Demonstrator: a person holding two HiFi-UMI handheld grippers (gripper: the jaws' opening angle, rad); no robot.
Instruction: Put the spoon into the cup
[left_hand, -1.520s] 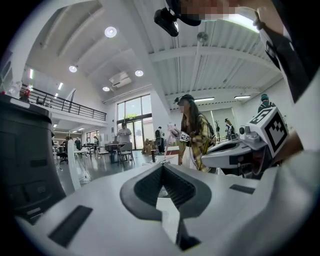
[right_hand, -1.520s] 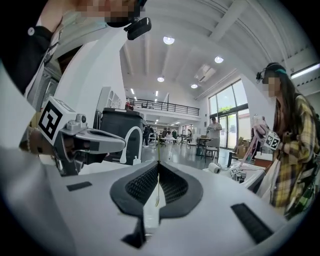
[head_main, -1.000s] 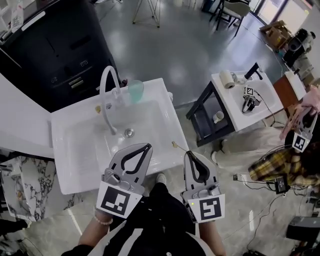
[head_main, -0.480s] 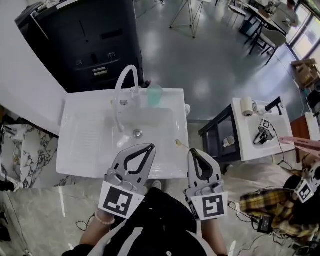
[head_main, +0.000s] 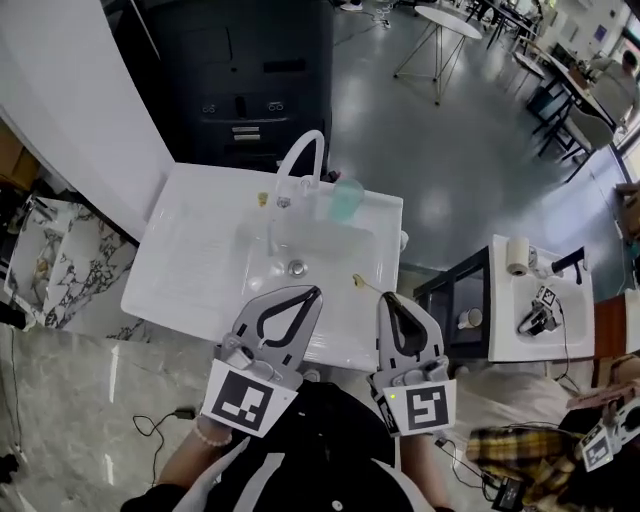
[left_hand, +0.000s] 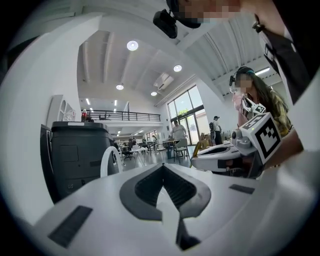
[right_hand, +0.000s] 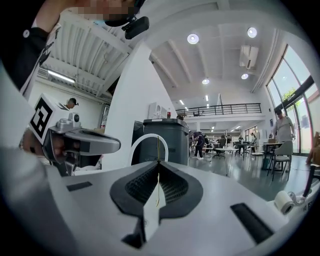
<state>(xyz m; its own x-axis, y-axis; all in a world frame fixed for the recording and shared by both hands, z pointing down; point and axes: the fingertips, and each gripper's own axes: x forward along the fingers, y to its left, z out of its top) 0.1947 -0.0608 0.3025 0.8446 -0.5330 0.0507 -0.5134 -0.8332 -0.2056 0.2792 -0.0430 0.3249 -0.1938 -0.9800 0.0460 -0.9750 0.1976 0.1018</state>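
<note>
A thin gold spoon (head_main: 358, 283) sticks out of my right gripper (head_main: 386, 298), which is shut on its handle, and its small bowl hangs over the front right rim of the white sink (head_main: 190, 260). In the right gripper view the spoon (right_hand: 158, 149) rises as a fine line from the closed tips (right_hand: 158, 163). The teal cup (head_main: 347, 200) stands on the sink's back rim, right of the white faucet (head_main: 297, 160) and well beyond the spoon. My left gripper (head_main: 317, 291) hovers over the sink's front edge, shut and empty (left_hand: 163, 166).
A dark cabinet (head_main: 260, 90) stands behind the sink. To the right is a small white table (head_main: 540, 310) with a paper roll and another gripper on it. A person in plaid (head_main: 510, 440) is at the lower right. Marble slabs (head_main: 60, 270) lie to the left.
The head view has swung, so the sink now sits more to the right and turned in the picture. Both grippers kept their grip states, and the spoon stays over the sink's front right rim.
</note>
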